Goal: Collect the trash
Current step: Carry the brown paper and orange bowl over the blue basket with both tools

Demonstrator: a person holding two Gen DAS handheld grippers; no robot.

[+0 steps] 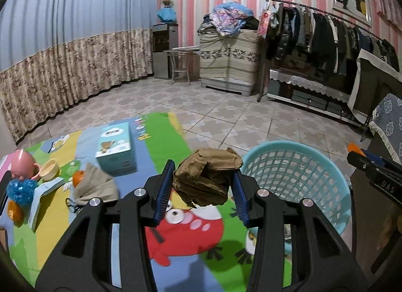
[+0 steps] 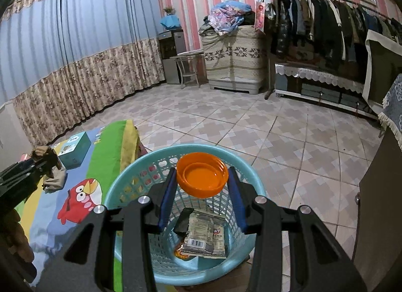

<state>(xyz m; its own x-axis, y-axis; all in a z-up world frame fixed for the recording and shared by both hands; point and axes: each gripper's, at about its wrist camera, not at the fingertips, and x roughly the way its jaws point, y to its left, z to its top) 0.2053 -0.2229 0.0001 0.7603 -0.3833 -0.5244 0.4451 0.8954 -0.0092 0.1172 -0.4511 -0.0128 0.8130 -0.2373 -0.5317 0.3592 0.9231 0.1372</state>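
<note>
Here the right tool (image 2: 202,179) clenches one orange lid (image 2: 202,178) directly above the blue basket (image 2: 130,181), which already holds a food wrapper (image 2: 204,238) and some other scraps; by the look of it, the drop step is in hand and the next move is simply to open the fingers. The left tool (image 1: 203,182) grips one crumpled brown paper wad (image 1: 206,177) over the cartoon mat (image 1: 160,141), just left of the basket, so it must swing right first. A second brown wad (image 1: 94,184) lies on the mat beside one tissue box (image 1: 115,147).
</note>
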